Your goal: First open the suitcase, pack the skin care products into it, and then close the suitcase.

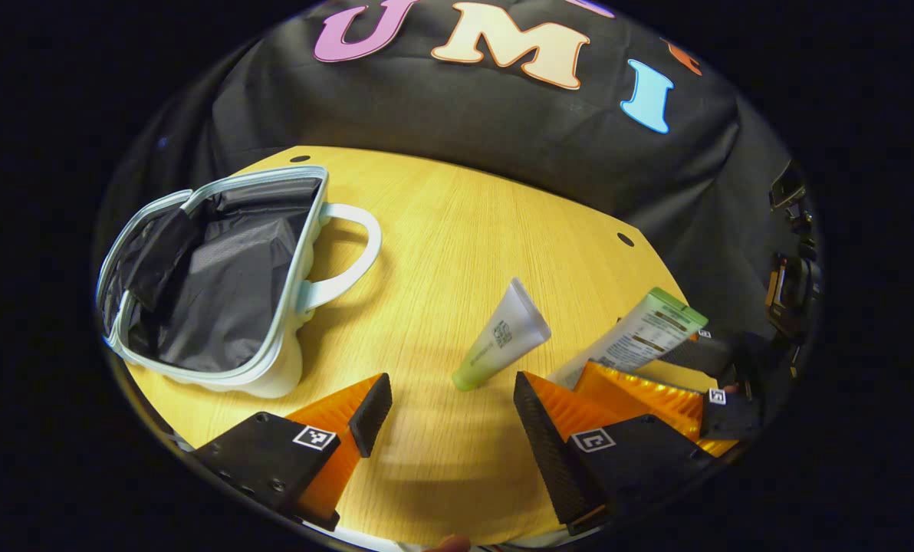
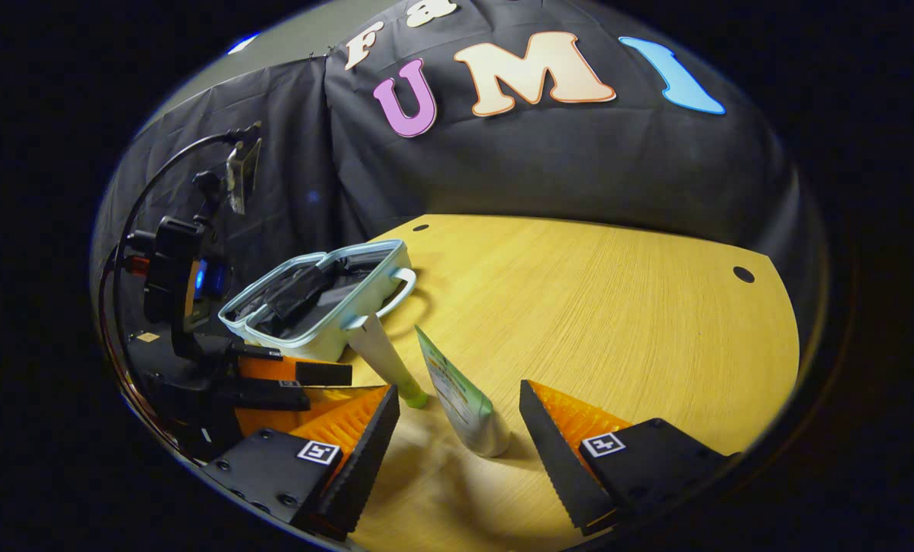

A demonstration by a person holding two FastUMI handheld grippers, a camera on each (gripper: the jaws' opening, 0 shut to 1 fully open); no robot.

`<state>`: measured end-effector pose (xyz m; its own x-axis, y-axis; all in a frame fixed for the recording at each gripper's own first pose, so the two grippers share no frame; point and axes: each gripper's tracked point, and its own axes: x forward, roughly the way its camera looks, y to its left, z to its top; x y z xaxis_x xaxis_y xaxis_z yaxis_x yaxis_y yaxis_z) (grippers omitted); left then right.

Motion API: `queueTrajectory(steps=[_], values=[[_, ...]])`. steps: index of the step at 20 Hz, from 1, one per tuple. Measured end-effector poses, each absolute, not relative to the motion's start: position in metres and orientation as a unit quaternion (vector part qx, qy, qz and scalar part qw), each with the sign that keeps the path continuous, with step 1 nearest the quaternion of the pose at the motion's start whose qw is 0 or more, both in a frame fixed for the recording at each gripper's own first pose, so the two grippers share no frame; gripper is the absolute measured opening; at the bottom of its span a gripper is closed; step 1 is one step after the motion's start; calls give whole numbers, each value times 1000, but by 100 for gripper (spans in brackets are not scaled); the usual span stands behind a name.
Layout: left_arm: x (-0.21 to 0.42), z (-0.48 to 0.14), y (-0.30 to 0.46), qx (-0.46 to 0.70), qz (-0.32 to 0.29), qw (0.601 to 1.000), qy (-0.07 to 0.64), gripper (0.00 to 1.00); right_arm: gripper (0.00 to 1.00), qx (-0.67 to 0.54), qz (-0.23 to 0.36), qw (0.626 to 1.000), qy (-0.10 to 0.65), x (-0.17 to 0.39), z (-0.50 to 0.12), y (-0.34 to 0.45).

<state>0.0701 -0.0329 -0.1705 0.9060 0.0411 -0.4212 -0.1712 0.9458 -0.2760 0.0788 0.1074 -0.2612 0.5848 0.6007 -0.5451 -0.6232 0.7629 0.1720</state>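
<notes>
The small pale blue suitcase (image 1: 273, 360) lies open at the table's left, its dark lining (image 1: 227, 284) showing and its white handle (image 1: 353, 257) facing the middle. A translucent tube with a green cap (image 1: 503, 333) sits just beyond my left gripper (image 1: 453, 429), which is open and holds nothing. A white and green tube (image 2: 461, 399) rests cap-down between the fingers of my right gripper (image 2: 461, 452); the jaws are open, with a gap on both sides. The same tube (image 1: 633, 337) shows in the left gripper view behind the right gripper's orange finger (image 1: 641, 395).
The wooden table (image 2: 618, 307) stretches wide to the right of the tubes, with small round holes near its far edge. In the right gripper view the suitcase (image 2: 327, 303) sits behind the translucent tube (image 2: 384, 356), with the left gripper (image 2: 288, 383) and a dark camera rig (image 2: 173, 284) at the left.
</notes>
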Motion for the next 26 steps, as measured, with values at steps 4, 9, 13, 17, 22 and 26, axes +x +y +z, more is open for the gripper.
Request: queueTrajectory(steps=[4, 9, 13, 17, 22, 26], values=[[95, -171, -36, -169, 58, 967, 183, 97, 97, -29, 332, 891, 307, 88, -278, 102], [113, -172, -40, -172, 45, 968, 176, 76, 97, -38, 336, 886, 318, 89, -289, 101], [117, -174, -40, -157, 49, 968, 188, 23, 96, -39, 337, 883, 324, 88, -296, 104], [116, -171, -45, -169, 39, 966, 192, 18, 69, -41, 329, 886, 325, 93, -301, 105], [104, -141, -33, -169, 39, 968, 184, 18, 40, -45, 312, 894, 319, 99, -298, 101], [87, -109, -14, -165, 46, 969, 177, 18, 36, -54, 304, 894, 325, 98, -299, 98]])
